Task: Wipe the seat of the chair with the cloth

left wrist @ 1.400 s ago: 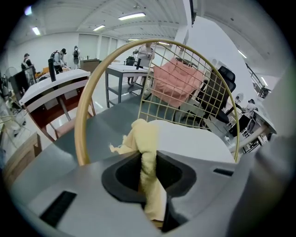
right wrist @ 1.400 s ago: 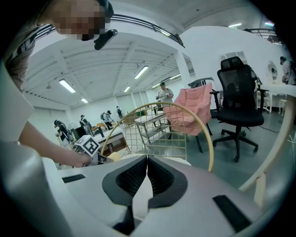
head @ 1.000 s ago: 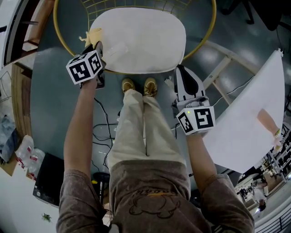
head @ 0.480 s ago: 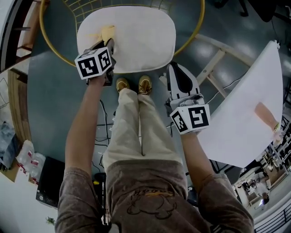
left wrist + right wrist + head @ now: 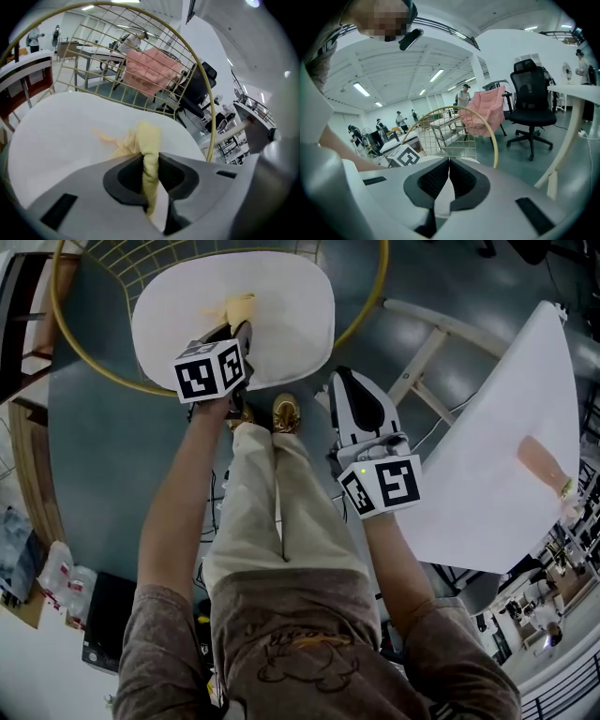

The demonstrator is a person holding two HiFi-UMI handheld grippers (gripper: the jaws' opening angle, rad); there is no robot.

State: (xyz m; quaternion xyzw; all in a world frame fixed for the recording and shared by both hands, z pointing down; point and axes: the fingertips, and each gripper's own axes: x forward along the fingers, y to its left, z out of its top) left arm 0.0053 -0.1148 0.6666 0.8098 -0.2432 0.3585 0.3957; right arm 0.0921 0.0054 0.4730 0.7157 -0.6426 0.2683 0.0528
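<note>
The chair has a white oval seat [image 5: 281, 296] inside a gold wire frame [image 5: 373, 292]. My left gripper [image 5: 240, 334] is over the seat's near part, shut on a pale yellow cloth [image 5: 234, 307] whose free end lies on the seat. In the left gripper view the cloth [image 5: 147, 145] runs up between the jaws onto the white seat [image 5: 51, 136], with the gold wire back [image 5: 140, 56] behind. My right gripper [image 5: 342, 381] hangs off the chair's right front, above the floor, jaws shut on nothing. Its own view shows the right gripper [image 5: 449, 165] pointing at the gold frame [image 5: 487, 126].
My legs and brown shoes [image 5: 285, 412] stand right at the seat's front edge. A white table [image 5: 506, 456] with pale legs [image 5: 427, 338] is to the right. A pink cloth [image 5: 150, 70] hangs behind the chair. Cables [image 5: 217, 502] and bags [image 5: 52, 568] lie on the floor at left.
My left gripper has slid the yellow cloth from the seat's left edge toward its middle. The right gripper has kept its place beside the chair.
</note>
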